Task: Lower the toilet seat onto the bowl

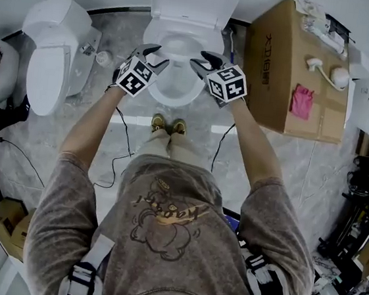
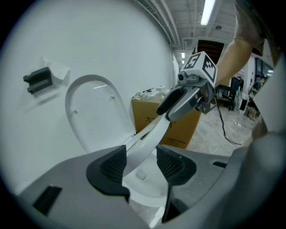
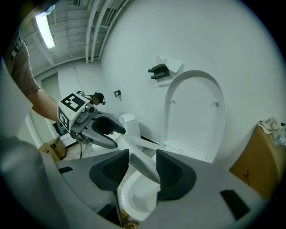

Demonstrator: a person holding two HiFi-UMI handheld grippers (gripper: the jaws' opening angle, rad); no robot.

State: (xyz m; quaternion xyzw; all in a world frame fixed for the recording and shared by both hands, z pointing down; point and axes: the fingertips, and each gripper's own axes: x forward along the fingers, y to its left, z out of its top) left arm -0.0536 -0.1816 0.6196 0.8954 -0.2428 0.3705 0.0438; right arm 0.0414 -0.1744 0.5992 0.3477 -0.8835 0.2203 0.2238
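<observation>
The white toilet (image 1: 174,95) stands straight ahead with its lid (image 2: 96,112) (image 3: 196,112) upright against the wall. Its seat (image 2: 147,141) (image 3: 134,150) hangs tilted, raised off the bowl. My left gripper (image 1: 156,56) (image 2: 140,163) is shut on the seat's left side, the rim running between its pads. On the seat's right side my right gripper (image 1: 202,61) (image 3: 143,167) is shut as well. Each gripper shows in the other's view across the ring, the right gripper (image 2: 167,109) and the left gripper (image 3: 114,132).
A second white toilet (image 1: 52,56) stands to the left. A large cardboard box (image 1: 292,70) with a pink cloth (image 1: 302,101) on it stands close on the right. Cables (image 1: 115,142) trail over the marble floor beside the person's feet (image 1: 168,125). Clutter fills the right edge.
</observation>
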